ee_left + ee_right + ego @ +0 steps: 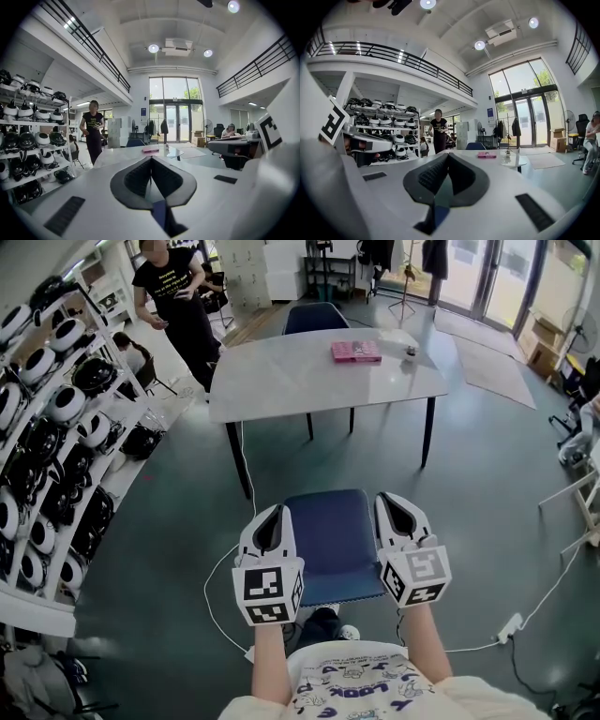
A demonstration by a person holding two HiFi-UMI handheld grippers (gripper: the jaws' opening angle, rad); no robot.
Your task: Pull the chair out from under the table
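A blue chair stands on the floor in front of me, clear of the white table, with open floor between them. My left gripper hangs over the chair's left edge and my right gripper over its right edge. Both point toward the table. In the left gripper view the left gripper has its jaws together with nothing in them. The right gripper in its own view is shut and empty too. A strip of blue chair shows below the left jaws.
On the table lie a pink book and a small dark object. A second blue chair stands at its far side. A person in black stands at the back left, beside helmet shelves. White cables cross the floor.
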